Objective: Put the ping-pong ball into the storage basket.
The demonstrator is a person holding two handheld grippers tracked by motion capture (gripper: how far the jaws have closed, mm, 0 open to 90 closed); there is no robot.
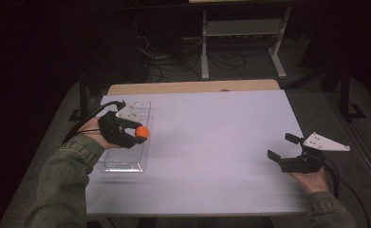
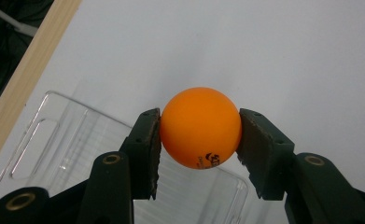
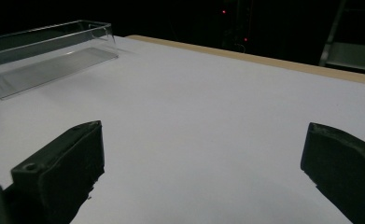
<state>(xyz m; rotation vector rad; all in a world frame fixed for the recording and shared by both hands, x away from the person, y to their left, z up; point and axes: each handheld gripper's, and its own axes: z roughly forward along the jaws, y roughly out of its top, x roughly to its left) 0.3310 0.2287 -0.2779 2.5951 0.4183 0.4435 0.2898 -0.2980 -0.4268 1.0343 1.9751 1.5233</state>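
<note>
Right, the orange ball (image 2: 200, 127) sits pinched between the two black jaws of the left gripper (image 1: 134, 134), one pad on each side of its widest part. Being round, it has no long axis to speak of; its small dark printed mark faces down toward five o'clock in the left gripper view. It hangs above the clear plastic tray (image 1: 125, 164), over the tray's right edge near the far end. That tray is a long, narrow one, its long axis running from six to twelve o'clock on the white table (image 1: 211, 142), lying at about nine o'clock near the left edge. Well apart, at about four o'clock, the right gripper (image 1: 282, 149) rests low at the table, jaws spread wide with nothing between them, pointing toward ten o'clock.
</note>
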